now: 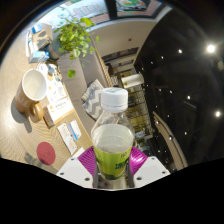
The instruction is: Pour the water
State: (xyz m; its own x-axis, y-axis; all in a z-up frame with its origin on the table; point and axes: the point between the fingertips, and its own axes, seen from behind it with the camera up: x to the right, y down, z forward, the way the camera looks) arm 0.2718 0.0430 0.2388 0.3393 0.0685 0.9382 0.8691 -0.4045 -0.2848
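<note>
A clear plastic bottle (113, 135) with a white cap was seen upright in the view, held between the two fingers of the claw (113, 166). The purple pads (86, 160) were pressed against both sides of its lower body, so the claw was clamped on the bottle. Greenish-tinted liquid was visible in the lower part of the bottle, with the upper part clear.

The whole scene beyond the bottle was seen tilted. A light wooden tabletop (70, 105) was spread out to one side of the bottle and beyond it. On that tabletop, well apart from the bottle, a pale cup (33, 88) was seen with its open mouth turned toward the camera. Nearer the bottle than the cup, a white card or paper (70, 134) was laid flat. A round pink object (45, 152) was placed beside the claw's finger, on the cup's side of the bottle. A leafy green plant (73, 37) was seen far beyond the bottle's cap. On the other side of the bottle, a dark surface with bright lights (185, 80) was visible.
</note>
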